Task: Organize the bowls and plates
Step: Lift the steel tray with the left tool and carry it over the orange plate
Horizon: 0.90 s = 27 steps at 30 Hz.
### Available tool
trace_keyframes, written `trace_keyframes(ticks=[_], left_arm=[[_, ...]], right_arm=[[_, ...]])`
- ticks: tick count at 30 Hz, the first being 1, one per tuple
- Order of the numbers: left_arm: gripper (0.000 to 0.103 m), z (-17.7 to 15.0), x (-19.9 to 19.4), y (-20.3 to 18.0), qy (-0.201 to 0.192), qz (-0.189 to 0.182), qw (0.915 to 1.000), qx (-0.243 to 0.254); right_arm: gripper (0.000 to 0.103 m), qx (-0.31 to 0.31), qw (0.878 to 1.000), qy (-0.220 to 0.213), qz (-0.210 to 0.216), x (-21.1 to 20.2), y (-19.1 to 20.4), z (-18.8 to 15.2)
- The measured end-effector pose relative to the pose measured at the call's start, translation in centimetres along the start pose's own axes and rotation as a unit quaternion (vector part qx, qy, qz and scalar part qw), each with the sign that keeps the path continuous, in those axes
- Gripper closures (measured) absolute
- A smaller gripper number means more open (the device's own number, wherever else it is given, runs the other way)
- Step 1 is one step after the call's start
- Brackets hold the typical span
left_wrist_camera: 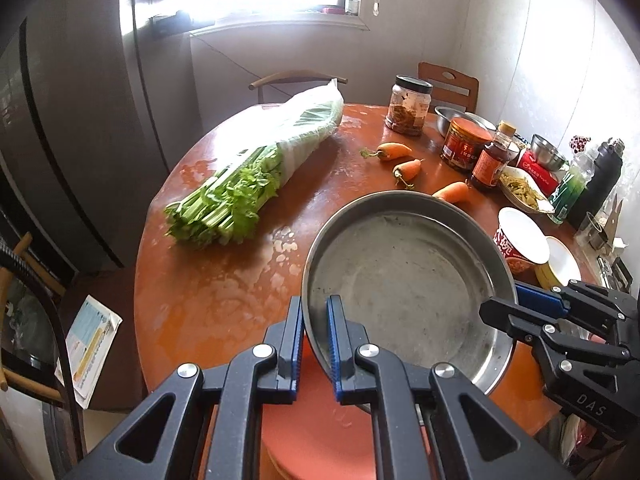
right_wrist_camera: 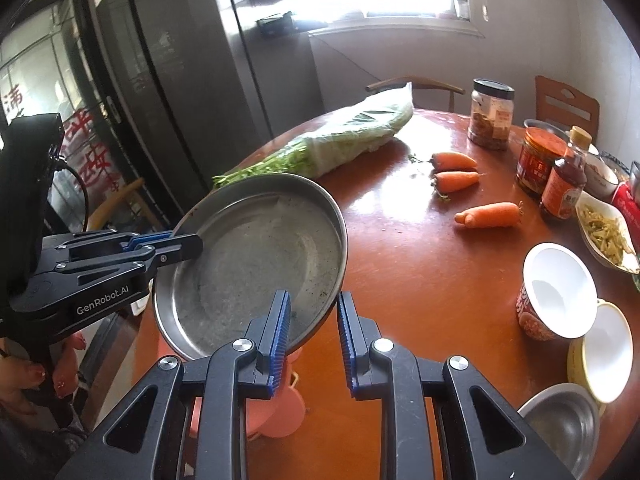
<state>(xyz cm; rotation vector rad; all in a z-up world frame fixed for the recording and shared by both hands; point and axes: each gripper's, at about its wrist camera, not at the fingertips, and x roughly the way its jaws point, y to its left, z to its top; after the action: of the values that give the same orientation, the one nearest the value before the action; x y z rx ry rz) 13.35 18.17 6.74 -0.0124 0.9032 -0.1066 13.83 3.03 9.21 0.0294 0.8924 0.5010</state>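
A large steel plate is held tilted above the orange round table. My left gripper is shut on its near rim. It also shows in the right wrist view, where the left gripper clamps its left rim. My right gripper is open, its fingers astride the plate's right rim without clamping it; it also shows in the left wrist view. An orange plate lies under the steel plate. A white bowl, a steel bowl and a paper cup stand at the right.
A bag of celery lies on the table's left half. Three carrots lie mid-table. Jars and a sauce bottle crowd the far right, with a dish of shredded food. A fridge stands to the left; chairs stand behind.
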Motion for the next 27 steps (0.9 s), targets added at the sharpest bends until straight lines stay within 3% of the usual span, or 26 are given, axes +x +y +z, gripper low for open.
trace_keyframes(ticks=[27], left_arm=[[0.092,-6.3,-1.9,1.6,-0.013,0.018,0.9990,-0.039]], right_arm=[[0.079,-0.043,0.999,0.019,0.025,0.5,3.2,-4.1]])
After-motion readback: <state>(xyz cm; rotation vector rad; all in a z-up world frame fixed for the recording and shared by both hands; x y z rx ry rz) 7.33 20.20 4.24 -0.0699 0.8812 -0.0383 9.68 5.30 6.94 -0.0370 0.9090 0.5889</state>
